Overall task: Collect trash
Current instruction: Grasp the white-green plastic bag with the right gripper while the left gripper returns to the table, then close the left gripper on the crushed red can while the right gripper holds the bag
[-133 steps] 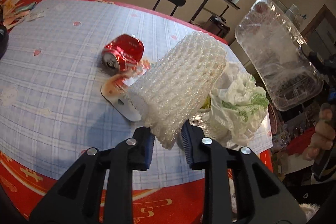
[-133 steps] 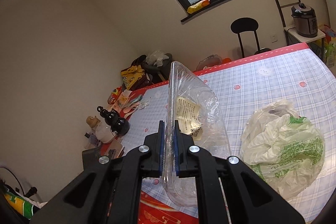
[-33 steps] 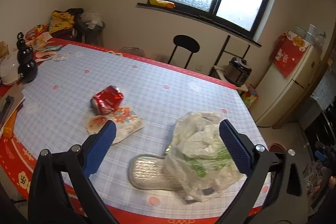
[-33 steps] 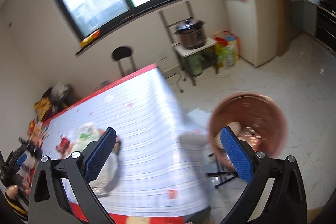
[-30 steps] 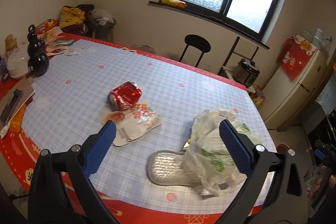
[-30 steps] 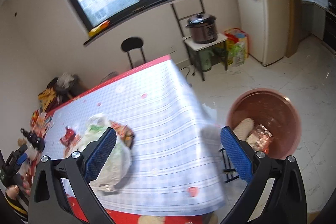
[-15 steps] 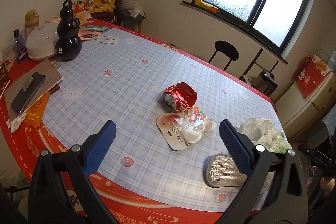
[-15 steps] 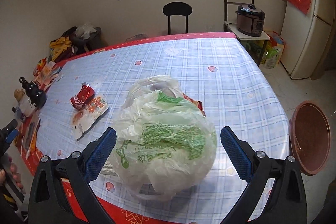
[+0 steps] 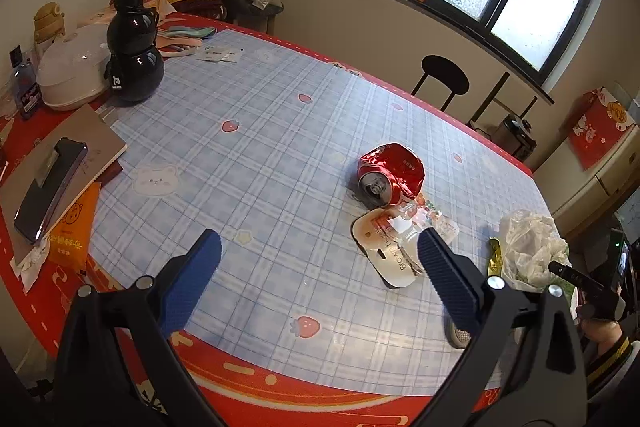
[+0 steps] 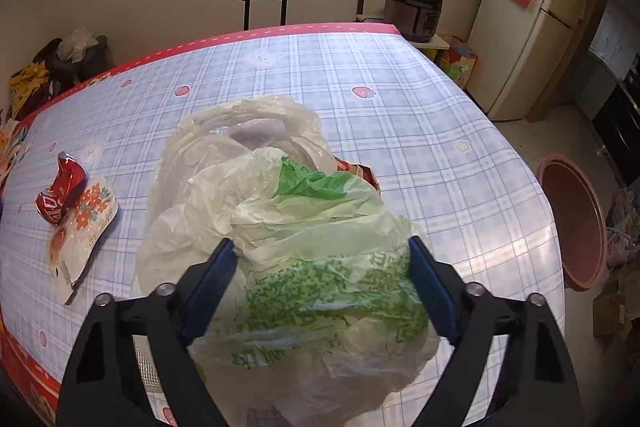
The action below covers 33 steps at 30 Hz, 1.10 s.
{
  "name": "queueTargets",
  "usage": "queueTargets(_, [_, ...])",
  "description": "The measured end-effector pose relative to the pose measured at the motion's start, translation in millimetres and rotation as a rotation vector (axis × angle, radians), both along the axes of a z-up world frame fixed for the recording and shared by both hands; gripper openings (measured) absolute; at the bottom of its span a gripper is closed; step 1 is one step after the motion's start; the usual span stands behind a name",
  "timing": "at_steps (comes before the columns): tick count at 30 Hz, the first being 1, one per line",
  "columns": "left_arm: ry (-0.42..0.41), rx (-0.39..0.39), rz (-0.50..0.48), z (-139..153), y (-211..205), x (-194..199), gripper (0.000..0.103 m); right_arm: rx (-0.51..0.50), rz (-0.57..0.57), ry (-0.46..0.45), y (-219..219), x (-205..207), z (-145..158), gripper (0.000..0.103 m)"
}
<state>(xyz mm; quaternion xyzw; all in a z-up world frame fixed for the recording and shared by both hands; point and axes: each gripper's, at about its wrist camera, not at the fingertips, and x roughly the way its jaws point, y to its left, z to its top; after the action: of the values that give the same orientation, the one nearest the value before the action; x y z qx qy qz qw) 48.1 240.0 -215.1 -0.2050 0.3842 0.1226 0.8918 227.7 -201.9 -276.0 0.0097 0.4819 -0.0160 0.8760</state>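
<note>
Right now the crumpled plastic bag (image 10: 304, 247), white with green print, sits on the checked tablecloth (image 10: 360, 67) directly ahead of the right gripper (image 10: 320, 283), whose fingers are spread wide to either side of it; whether the blue pads touch the bag I cannot tell. Off to that gripper's left lie a crushed red can (image 10: 60, 187) and, touching it, a flowered wrapper (image 10: 80, 227). Down on the floor to its right stands a reddish-brown bin (image 10: 572, 223).

The left gripper (image 9: 316, 279) hovers over the near table edge, also spread wide and holding nothing. Ahead of it and to the right lie the same can (image 9: 390, 174) and wrapper (image 9: 400, 243). Far left stand a black gourd-shaped bottle (image 9: 134, 47), a white lidded pot (image 9: 72, 71) and a phone (image 9: 50, 187) on a notebook (image 9: 86, 143).
</note>
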Motion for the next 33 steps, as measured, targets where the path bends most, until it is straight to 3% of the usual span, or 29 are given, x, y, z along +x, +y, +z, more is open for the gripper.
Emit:
queueTargets(1, [-0.003, -0.004, -0.010, -0.8, 1.1, 2.2, 0.097, 0.005, -0.001, 0.000, -2.0, -2.2, 2.8, 0.057])
queueTargets(2, [-0.005, -0.009, -0.019, -1.4, 1.6, 4.1, 0.097, 0.021, 0.005, -0.004, -3.5, -5.0, 7.0, 0.052])
queueTargets(4, [-0.008, -0.024, -0.043, -3.3, 2.3, 10.1, 0.097, 0.042, 0.007, -0.022, -4.9, -14.1, 17.6, 0.031])
queueTargets(6, [-0.010, -0.031, -0.069, -4.0, -1.1, 16.4, 0.097, 0.066, 0.015, -0.036, -2.9, -23.9, 27.7, 0.023])
queueTargets(19, [-0.017, -0.056, -0.210, -8.8, -37.4, 47.9, 0.097, 0.117, -0.030, -0.223, -20.8, -78.3, 98.5, 0.019])
queueTargets(33, [0.067, 0.001, -0.290, -36.1, -48.1, 83.5, 0.097, 0.177, -0.038, -0.170, -17.7, -84.1, 72.7, 0.019])
